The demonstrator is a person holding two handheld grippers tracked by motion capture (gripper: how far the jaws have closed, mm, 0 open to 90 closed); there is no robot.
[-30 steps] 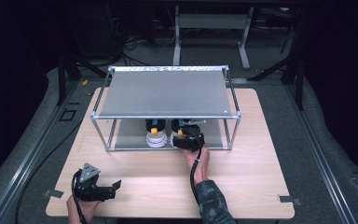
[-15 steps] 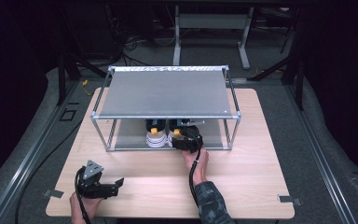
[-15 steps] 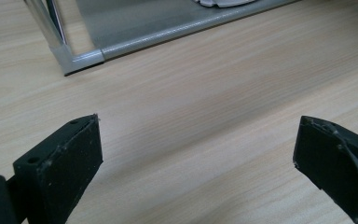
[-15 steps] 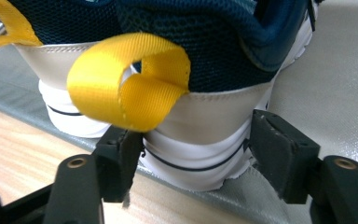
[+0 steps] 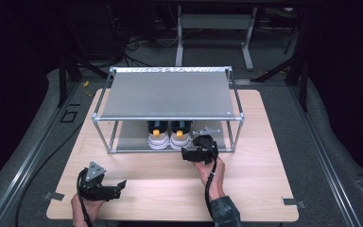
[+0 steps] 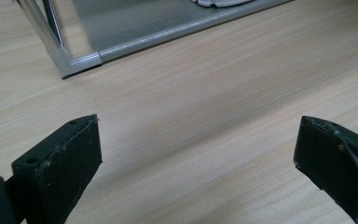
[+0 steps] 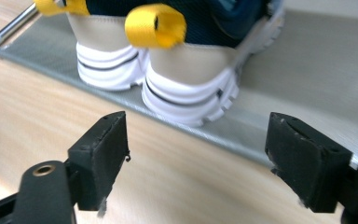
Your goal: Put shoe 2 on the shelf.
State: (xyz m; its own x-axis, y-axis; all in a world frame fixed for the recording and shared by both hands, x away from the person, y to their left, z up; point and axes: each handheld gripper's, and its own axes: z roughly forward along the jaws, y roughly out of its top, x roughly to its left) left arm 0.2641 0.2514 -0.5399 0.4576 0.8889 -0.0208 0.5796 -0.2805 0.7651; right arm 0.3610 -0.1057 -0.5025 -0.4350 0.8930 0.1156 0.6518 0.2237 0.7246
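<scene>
Right gripper [image 7: 196, 158] jaws just opened, empty, short of white-soled navy sneakers with yellow heel loops [image 7: 191, 70]. Light, soft-sided, probably; stiff heel counter judged best hold.

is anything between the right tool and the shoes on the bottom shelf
Nothing visible. The right tool is open with only bare table between it and the heels of the shoes, which sit at the front edge of the rack's lower shelf.

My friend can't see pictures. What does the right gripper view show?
Two open black tongs, nothing between them, point at the heels of a pair of shoes with white soles and yellow pull loops. The shoes stand on a grey rack shelf, above a wooden table.
</scene>
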